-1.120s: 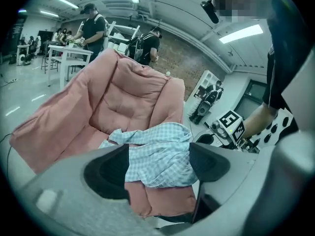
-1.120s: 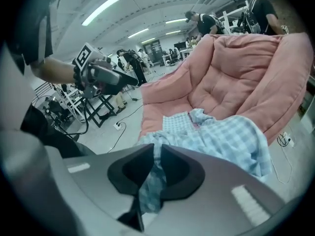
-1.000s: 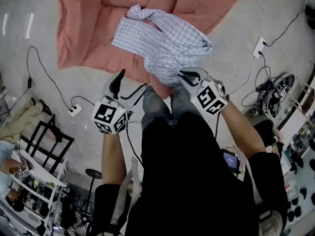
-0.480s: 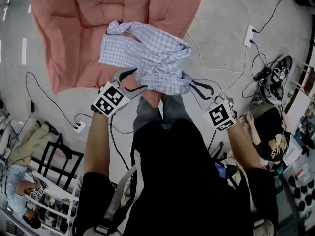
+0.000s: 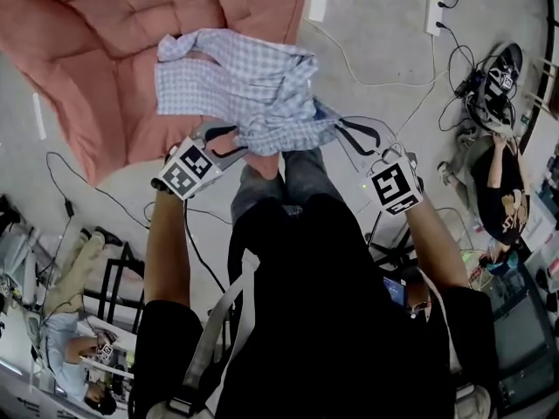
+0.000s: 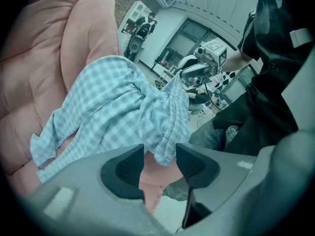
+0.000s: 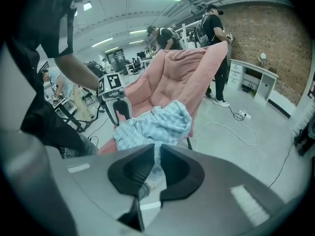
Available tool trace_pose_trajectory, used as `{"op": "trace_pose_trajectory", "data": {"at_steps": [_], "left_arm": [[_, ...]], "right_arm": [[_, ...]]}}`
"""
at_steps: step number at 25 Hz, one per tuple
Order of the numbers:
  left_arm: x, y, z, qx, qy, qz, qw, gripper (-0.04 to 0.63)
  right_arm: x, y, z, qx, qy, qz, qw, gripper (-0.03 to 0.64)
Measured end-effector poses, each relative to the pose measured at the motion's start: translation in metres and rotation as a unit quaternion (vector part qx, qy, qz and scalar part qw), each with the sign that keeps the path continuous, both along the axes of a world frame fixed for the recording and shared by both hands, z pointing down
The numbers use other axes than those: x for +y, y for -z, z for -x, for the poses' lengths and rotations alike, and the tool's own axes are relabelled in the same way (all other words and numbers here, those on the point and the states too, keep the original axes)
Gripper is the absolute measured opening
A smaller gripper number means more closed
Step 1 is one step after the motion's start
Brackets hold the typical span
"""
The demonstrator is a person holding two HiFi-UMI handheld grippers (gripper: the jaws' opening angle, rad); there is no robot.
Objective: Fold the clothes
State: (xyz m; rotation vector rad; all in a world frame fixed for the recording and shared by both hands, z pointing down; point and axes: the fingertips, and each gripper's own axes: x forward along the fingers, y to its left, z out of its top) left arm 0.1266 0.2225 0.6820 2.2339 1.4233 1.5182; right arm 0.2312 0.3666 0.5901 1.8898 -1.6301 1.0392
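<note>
A blue-and-white checked shirt (image 5: 244,81) lies crumpled on a pink padded chair (image 5: 87,51). My left gripper (image 5: 231,142) is at the shirt's near left edge. In the left gripper view its jaws (image 6: 160,159) are closing around a hanging hem of the shirt (image 6: 167,141), with a gap still showing beside the cloth. My right gripper (image 5: 342,138) is shut on the shirt's near right edge, and in the right gripper view cloth (image 7: 156,168) runs down between its jaws (image 7: 157,156). Each gripper shows in the other's view, the right one (image 6: 197,68) and the left one (image 7: 118,107).
White cables and a power strip (image 5: 434,11) lie on the grey floor right of the chair. A person (image 5: 498,190) sits at the far right by shoes (image 5: 493,81). A black rack (image 5: 113,269) stands lower left. People (image 7: 214,33) stand behind the chair, near a white desk (image 7: 256,80).
My left gripper came up from the floor side to the shirt's near hem and its jaws narrowed. The right gripper, still holding cloth, shifted to the right.
</note>
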Motion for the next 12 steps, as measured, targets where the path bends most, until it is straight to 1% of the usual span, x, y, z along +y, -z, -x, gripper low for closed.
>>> {"op": "trace_pose_trajectory", "data": {"at_steps": [2,4,8,9,12], "left_arm": [[0.000,-0.002,0.000,0.000,0.020,0.008,0.9998,0.201],[0.001,-0.004,0.001,-0.008,0.033,0.019,0.9992,0.196],[0.005,-0.004,0.015,-0.037,0.040,0.042,0.9976,0.198],[0.006,-0.004,0.016,-0.036,0.043,0.046,0.9973,0.196],[0.009,0.000,0.017,-0.019,0.054,0.048,0.9972,0.152]], "right_arm": [[0.000,-0.001,-0.001,0.000,0.000,0.003,1.000,0.044],[0.000,-0.002,-0.001,0.000,0.001,0.007,1.000,0.044],[-0.004,0.001,0.006,0.005,0.002,0.010,1.000,0.044],[-0.004,0.002,0.006,0.007,0.003,0.011,1.000,0.044],[-0.004,0.004,0.011,0.016,0.003,0.016,1.000,0.044]]}}
